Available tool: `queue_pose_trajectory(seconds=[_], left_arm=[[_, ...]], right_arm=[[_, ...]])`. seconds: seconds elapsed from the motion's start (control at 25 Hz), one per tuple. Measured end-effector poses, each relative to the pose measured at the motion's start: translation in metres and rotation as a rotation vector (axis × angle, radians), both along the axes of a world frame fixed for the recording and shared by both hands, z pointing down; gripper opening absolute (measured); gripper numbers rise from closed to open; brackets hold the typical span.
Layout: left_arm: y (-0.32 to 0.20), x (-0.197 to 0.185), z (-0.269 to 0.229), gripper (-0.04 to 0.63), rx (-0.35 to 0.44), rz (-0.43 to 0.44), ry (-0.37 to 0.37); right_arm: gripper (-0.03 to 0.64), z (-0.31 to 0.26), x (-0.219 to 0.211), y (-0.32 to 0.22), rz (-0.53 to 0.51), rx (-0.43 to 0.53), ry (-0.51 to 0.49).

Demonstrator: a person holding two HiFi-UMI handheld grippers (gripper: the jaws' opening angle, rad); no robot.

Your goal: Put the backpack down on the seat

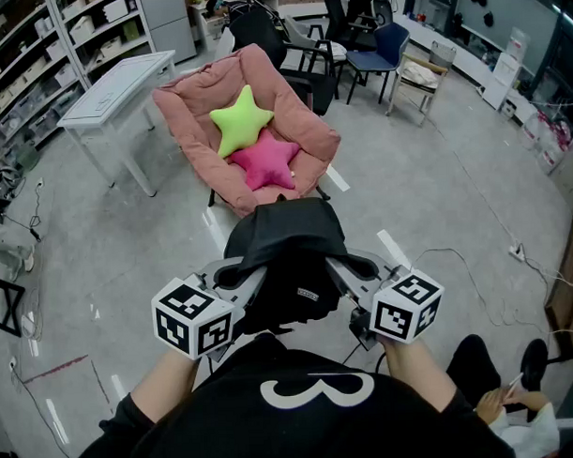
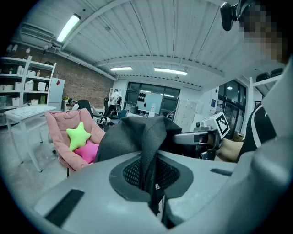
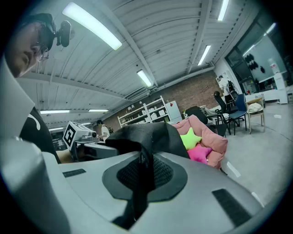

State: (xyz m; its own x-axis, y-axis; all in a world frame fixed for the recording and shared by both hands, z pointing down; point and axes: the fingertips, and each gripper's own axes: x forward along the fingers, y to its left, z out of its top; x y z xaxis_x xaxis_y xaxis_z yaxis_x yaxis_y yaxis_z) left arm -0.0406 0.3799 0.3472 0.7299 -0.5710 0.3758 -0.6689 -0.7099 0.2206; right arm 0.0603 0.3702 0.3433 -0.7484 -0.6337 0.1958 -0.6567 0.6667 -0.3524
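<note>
I hold a black backpack (image 1: 292,256) in the air between both grippers, just short of the pink folding seat (image 1: 292,110). On that seat lie a green star cushion (image 1: 240,120) and a pink star cushion (image 1: 263,158). My left gripper (image 1: 243,272) is shut on a backpack strap (image 2: 147,160), and the right gripper (image 1: 349,268) is shut on another strap (image 3: 143,169). In the left gripper view the bag (image 2: 137,132) hides part of the seat (image 2: 57,125). The right gripper view shows the seat (image 3: 215,137) beyond the bag (image 3: 149,135).
A white table (image 1: 113,89) stands left of the seat, with shelving (image 1: 18,73) behind it. Black office chairs (image 1: 294,40) and a blue chair (image 1: 382,51) stand at the back. Cables (image 1: 475,264) run across the floor on the right. A person's legs (image 1: 508,385) show at the lower right.
</note>
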Motion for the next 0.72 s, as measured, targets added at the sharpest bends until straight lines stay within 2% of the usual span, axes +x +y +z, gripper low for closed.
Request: queue_pose_trajectory(seconds=[0.4, 0.72], left_arm=[[-0.037, -0.002, 0.013, 0.012, -0.001, 0.028, 0.020], [-0.109, -0.001, 0.024, 0.012, -0.009, 0.073, 0.053]], right_arm=[[0.015, 0.010, -0.002, -0.030, 0.007, -0.015, -0.014], [0.015, 0.019, 0.000, -0.100, 0.059, -0.052, -0.010]])
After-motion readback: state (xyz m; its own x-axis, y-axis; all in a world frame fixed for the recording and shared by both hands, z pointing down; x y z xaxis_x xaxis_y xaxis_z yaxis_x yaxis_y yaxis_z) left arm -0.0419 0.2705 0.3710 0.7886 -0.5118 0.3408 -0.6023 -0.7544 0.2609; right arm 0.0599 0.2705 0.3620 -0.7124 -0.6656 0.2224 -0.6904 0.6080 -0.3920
